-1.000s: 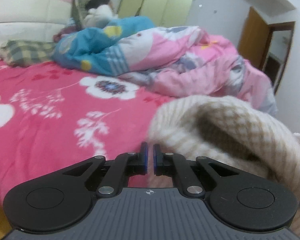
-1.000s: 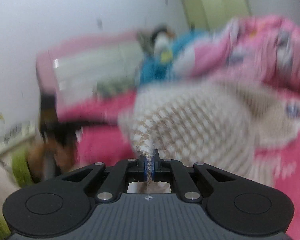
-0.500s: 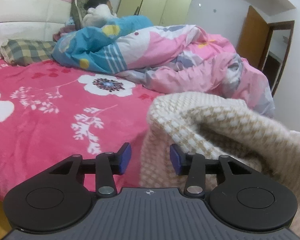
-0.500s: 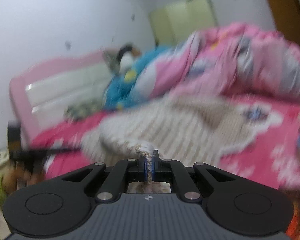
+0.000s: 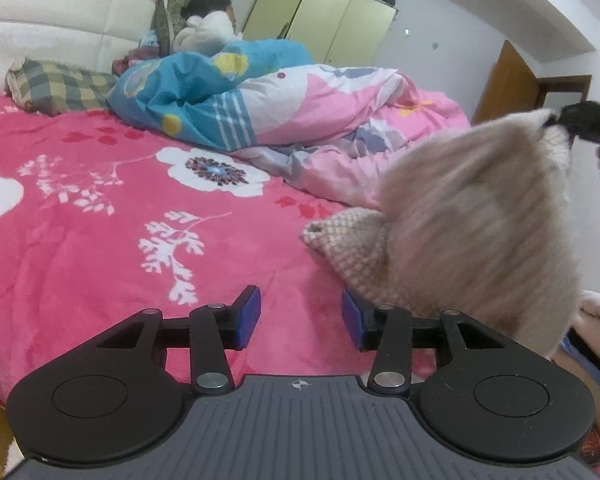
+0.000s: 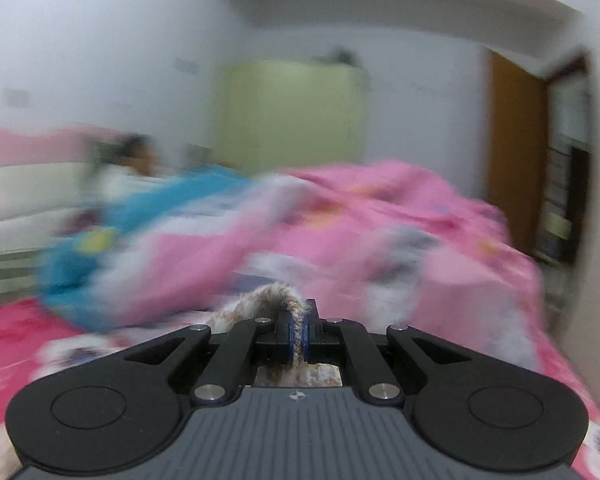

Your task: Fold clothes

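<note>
On the pink flowered bed (image 5: 100, 240) — left gripper (image 5: 300, 316) has just opened, empty; right gripper (image 6: 298, 330) pinches the beige sweater (image 5: 480, 232) — green wardrobe (image 5: 332, 28) behind.

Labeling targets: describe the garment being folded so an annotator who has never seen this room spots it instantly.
Start at the bed's pink floral blanket; on its right side, in front of the bunched pink-and-blue quilt, is the knit sweater, one edge pinched in the right gripper. It is the only beige, checked, woolly piece; everything around it is bright pink or blue print.
</note>
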